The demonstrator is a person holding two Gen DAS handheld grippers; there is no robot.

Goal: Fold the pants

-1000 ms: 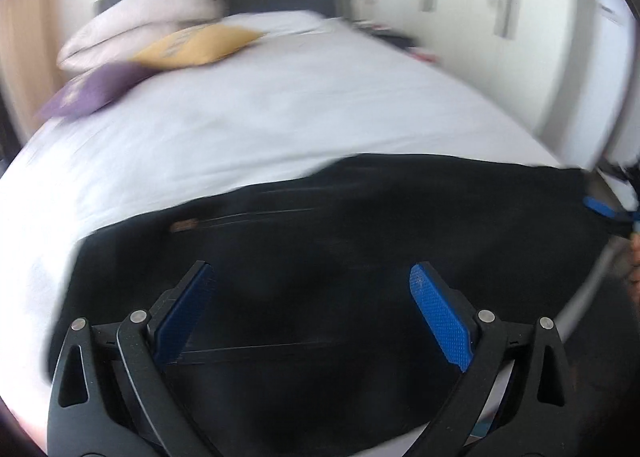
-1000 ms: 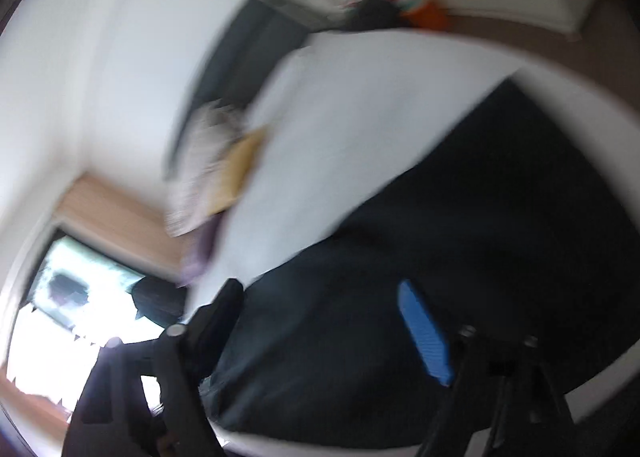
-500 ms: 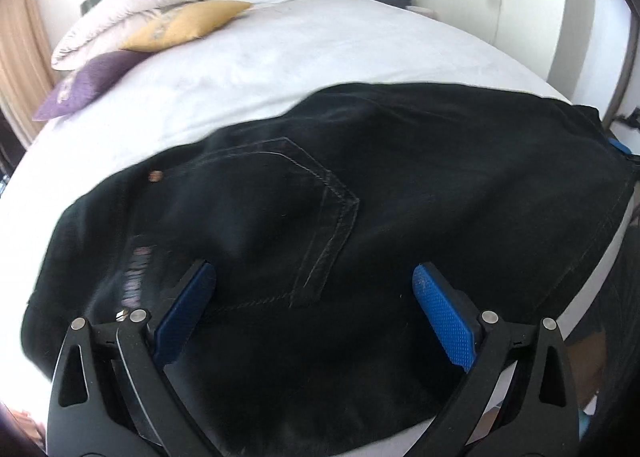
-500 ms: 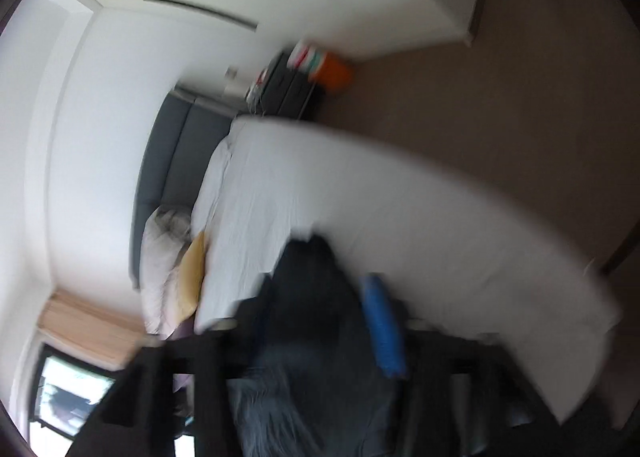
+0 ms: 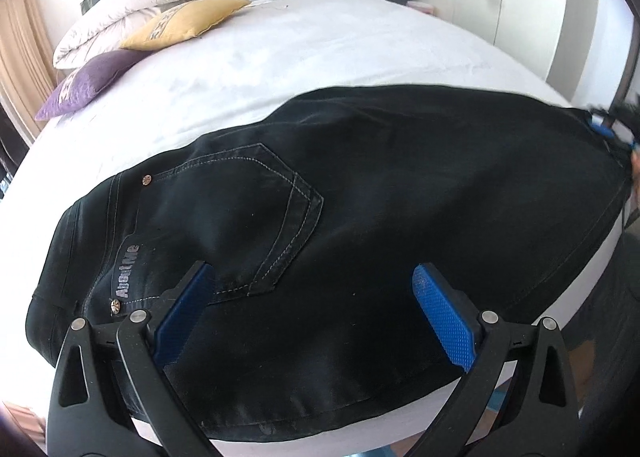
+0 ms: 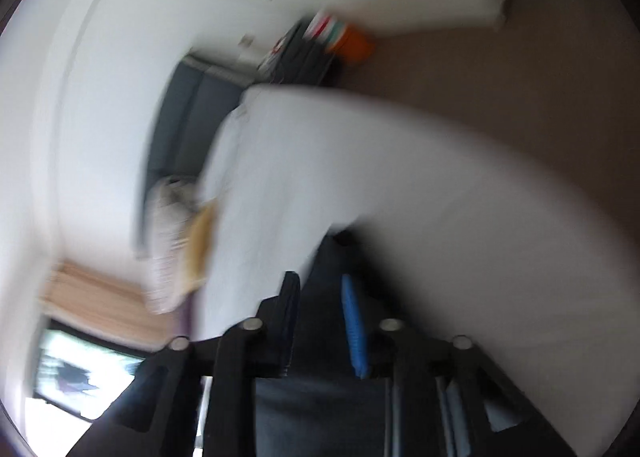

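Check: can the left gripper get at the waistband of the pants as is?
Probably yes. The left gripper hovers open just over the pants, the waistband lies flat by its left finger, and nothing sits on the cloth between them.

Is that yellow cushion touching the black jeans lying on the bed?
Apart. The left wrist view shows the yellow cushion up near the headboard and the black jeans near the foot, with bare white bedsheet between them.

Both the left gripper (image 5: 310, 317) and right gripper (image 6: 320, 321) have black skeletal arms, silver rivets and blue textured pads (image 5: 444, 321).
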